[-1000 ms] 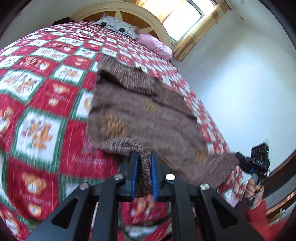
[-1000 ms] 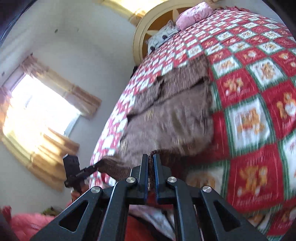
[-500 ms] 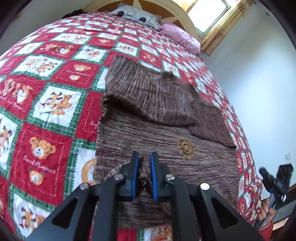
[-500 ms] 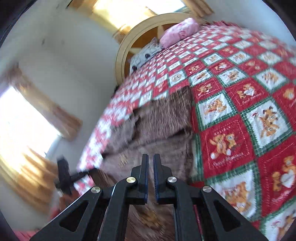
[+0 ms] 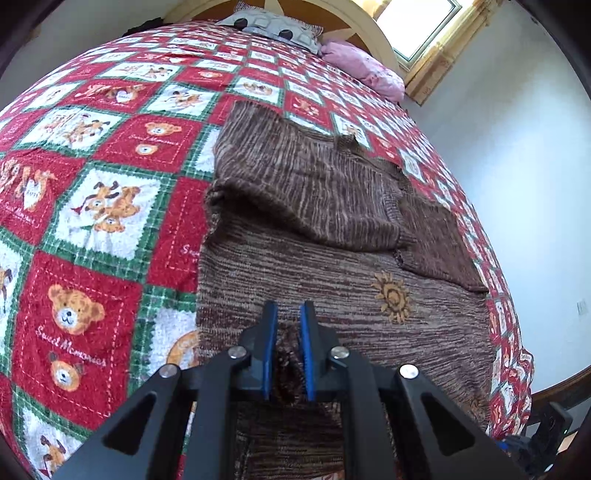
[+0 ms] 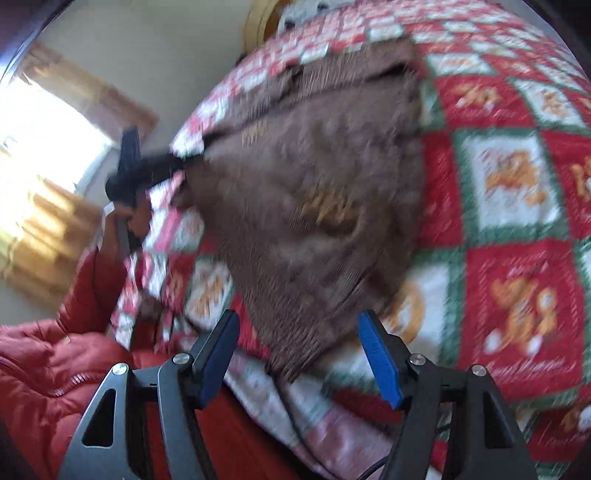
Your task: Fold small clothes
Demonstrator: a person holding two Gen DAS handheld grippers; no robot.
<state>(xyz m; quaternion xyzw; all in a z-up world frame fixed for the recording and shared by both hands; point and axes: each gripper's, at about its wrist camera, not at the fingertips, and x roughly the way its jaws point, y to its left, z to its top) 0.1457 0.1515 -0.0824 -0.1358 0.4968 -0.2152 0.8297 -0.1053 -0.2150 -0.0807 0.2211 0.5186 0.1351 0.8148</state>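
A brown knitted sweater [image 5: 332,258] with a sun motif lies spread on the bed, its upper part folded over. My left gripper [image 5: 289,306] is shut on a bunch of the sweater's near hem, low over the fabric. In the blurred right wrist view the sweater [image 6: 314,184] stretches from the left gripper [image 6: 177,162], which pinches its far corner, to my right gripper [image 6: 297,315]. The right jaws are opening and stand wide; the sweater's near corner hangs loose between them, untouched by the blue pads [image 6: 376,354]. The right gripper's body [image 5: 546,432] shows at the bed's edge.
A red, green and white teddy-bear quilt [image 5: 92,295] covers the bed. A grey pillow [image 5: 273,29] and a pink pillow [image 5: 362,70] lie by the curved headboard. A person's hand [image 6: 129,225] and red padded sleeve [image 6: 55,362] are at the bed's near edge.
The right gripper, shut on the sweater's corner before, has opened and released it. The left gripper carried the hem down over the bed, and the sweater now lies flatter.
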